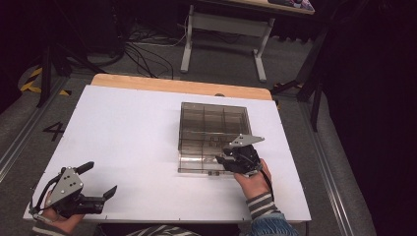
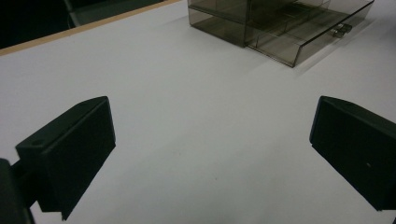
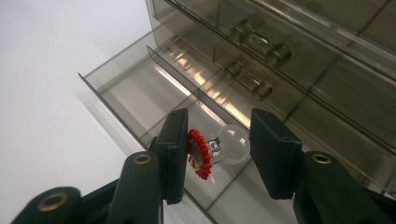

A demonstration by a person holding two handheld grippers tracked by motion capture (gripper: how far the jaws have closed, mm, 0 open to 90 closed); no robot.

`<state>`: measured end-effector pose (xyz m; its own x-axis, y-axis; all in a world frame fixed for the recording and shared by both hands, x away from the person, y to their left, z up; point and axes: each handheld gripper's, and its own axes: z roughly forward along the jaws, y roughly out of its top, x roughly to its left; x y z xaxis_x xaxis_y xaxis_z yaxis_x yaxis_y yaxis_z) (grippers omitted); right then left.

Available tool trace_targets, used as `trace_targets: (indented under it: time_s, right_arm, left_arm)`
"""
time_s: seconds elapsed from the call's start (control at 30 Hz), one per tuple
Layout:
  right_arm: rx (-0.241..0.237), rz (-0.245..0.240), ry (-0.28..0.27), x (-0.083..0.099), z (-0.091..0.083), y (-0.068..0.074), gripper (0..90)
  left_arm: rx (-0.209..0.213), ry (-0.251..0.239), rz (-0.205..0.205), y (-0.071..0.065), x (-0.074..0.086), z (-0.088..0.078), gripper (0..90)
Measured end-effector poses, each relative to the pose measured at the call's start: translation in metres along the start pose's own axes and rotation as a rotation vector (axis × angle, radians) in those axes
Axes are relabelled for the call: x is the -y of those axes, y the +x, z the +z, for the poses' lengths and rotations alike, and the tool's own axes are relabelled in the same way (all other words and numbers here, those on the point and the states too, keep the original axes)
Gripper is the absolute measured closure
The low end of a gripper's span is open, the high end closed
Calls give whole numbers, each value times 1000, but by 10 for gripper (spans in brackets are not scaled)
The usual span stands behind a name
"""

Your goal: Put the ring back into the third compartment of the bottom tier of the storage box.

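Red flower ring (image 3: 201, 154) is seen between right gripper (image 3: 219, 149) jaws over open drawer (image 3: 140, 93), grip unclear tbh; left gripper (image 2: 210, 149) is held wide, nothing in it.

Organizer's (image 2: 280, 28) far end cut off, ring (image 3: 219, 147) partly behind claw pad, grip unclear

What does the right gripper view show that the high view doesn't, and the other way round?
From the right gripper view: a ring with a red flower top, clamped between the jaws of the right gripper above the open drawer, plus the drawer handles close up.
From the high view: the left gripper, open, at the table's near left corner, the person's striped sleeves, and cables on the floor beyond.
In both: the smoky clear drawer box on the white table.
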<state>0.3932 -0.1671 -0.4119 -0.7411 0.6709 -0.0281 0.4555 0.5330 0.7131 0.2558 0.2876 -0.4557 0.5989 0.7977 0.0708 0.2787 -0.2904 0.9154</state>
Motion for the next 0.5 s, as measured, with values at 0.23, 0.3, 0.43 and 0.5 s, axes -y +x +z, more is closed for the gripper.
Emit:
trace_targets:
  time_s: [0.23, 0.3, 0.43, 0.5]
  right_arm:
    - [14, 19, 26, 8, 1, -7, 583]
    - [23, 21, 39, 10, 3, -8, 583]
    - [34, 31, 53, 12, 4, -11, 583]
    - [37, 36, 55, 13, 5, -12, 583]
  left_arm:
    - [3, 3, -3, 0, 0, 0, 9]
    - [7, 3, -5, -1, 0, 0, 9]
    - [7, 2, -6, -1, 0, 0, 9]
    - [7, 2, -6, -1, 0, 0, 9]
